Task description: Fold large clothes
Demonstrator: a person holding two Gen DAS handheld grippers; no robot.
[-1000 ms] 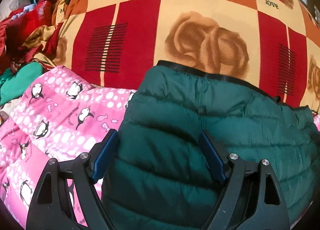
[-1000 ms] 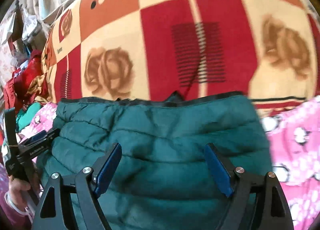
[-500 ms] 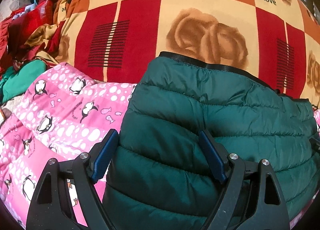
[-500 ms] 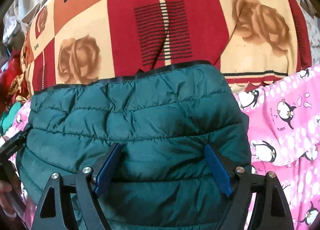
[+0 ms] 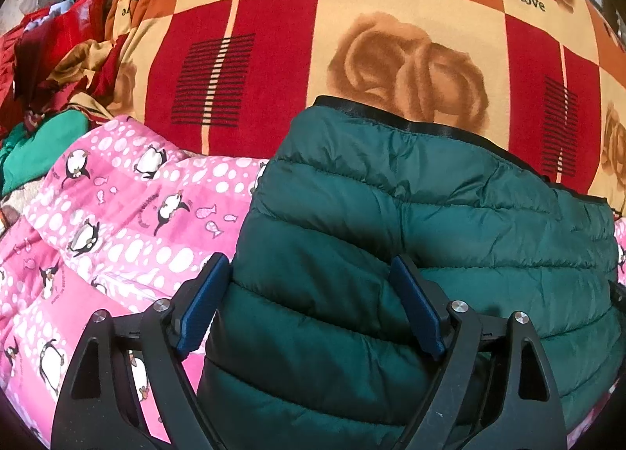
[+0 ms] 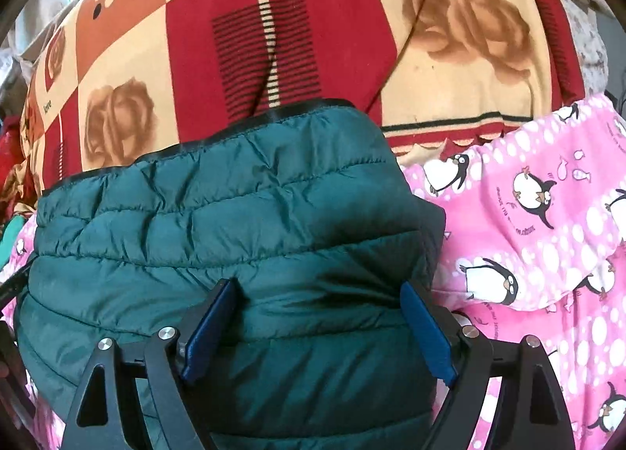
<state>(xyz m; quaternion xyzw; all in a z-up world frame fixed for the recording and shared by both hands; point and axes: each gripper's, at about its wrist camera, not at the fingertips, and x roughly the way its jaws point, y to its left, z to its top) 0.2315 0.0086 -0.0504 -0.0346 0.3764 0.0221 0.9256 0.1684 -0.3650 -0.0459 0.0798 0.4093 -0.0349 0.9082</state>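
A dark green quilted puffer jacket (image 5: 411, 254) lies folded into a thick bundle on a pink penguin-print quilt (image 5: 117, 223). My left gripper (image 5: 309, 293) straddles the jacket's left part. Padding fills the gap and touches both blue pads (image 5: 201, 309), and the jaws are opening. In the right wrist view the same jacket (image 6: 234, 223) sits under my right gripper (image 6: 317, 317) near the bundle's right edge. Its jaws stand wide, with the padding bulging between the pads (image 6: 426, 332) and creasing at the left one. The jacket's black-trimmed hem points away from me.
Beyond the jacket spreads a red, orange and cream rose-print blanket (image 5: 352, 39) marked "love". The pink quilt (image 6: 528, 234) runs out on both sides. A heap of red, tan and green clothes (image 5: 47, 78) sits at the far left.
In the right wrist view the gripper sank and rolled, so more of the jacket's top and the pink quilt show. In the left view the jacket's hem has shifted slightly farther up the blanket.
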